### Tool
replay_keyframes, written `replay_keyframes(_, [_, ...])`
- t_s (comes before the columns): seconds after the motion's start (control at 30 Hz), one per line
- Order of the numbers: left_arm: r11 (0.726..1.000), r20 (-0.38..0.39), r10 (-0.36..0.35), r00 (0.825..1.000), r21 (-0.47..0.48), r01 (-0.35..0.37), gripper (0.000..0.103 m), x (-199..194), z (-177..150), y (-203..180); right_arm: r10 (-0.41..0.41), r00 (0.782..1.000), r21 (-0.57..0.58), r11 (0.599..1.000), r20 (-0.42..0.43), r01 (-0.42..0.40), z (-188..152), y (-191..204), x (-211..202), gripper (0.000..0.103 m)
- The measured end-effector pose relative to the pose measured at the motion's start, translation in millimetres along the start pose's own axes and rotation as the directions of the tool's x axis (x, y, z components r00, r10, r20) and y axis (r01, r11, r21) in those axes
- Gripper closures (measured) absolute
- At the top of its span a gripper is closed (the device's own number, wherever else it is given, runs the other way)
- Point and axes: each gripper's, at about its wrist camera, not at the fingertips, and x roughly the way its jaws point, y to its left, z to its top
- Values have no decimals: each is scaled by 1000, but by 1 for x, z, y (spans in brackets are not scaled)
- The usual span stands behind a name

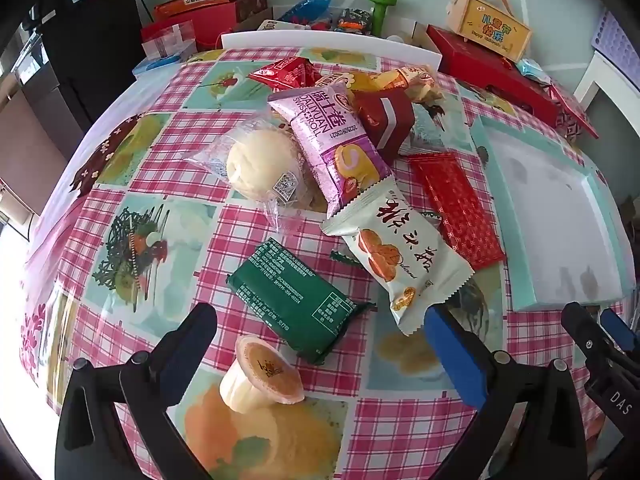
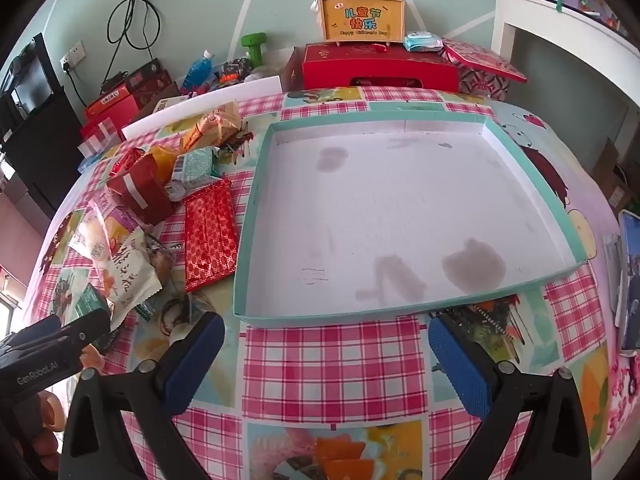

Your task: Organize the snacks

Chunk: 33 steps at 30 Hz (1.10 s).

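Note:
A pile of snacks lies on the checked tablecloth. My left gripper [image 1: 320,344] is open, hovering over a pudding cup [image 1: 264,376] lying on its side and a green packet [image 1: 292,300]. Beyond lie a white cookie packet [image 1: 400,260], a pink swiss roll packet [image 1: 340,148], a bagged bun [image 1: 260,164] and a red foil packet [image 1: 456,208]. An empty teal-rimmed white tray [image 2: 400,216] sits to the right of the pile. My right gripper [image 2: 326,356] is open and empty, just before the tray's near rim; it also shows in the left wrist view [image 1: 592,332].
Red gift boxes [image 2: 380,66] and a yellow handled box [image 2: 362,20] stand at the table's far edge. A phone [image 2: 630,280] lies at the right edge. A green dumbbell [image 2: 254,42], a blue bottle [image 2: 198,70] and boxes crowd the back left.

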Motion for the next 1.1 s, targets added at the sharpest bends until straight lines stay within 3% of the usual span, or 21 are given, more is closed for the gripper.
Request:
replay_keyframes(0.27, [999,2,31,1000,12,-31,0,-2,0,-5,-7,1000,-9,1000,-10,7,0,-3,0,0])
replay_keyframes(0.4, [1000,7,8,1000,18,-8,0,-1,2,-16,-28,999,-13,1000,-20,28,-1,0,3,0])
replay_keyframes(0.57, [999,28,-41,999,11,41,0,-3,0,-3,-30,999,-11,999,-23,30,-2,-1,5,0])
replay_keyframes(1.1, [999,36,-34,999,14,33,0,-6,0,-3,-27,999,0,1000,-21,27,-1,-4,4,0])
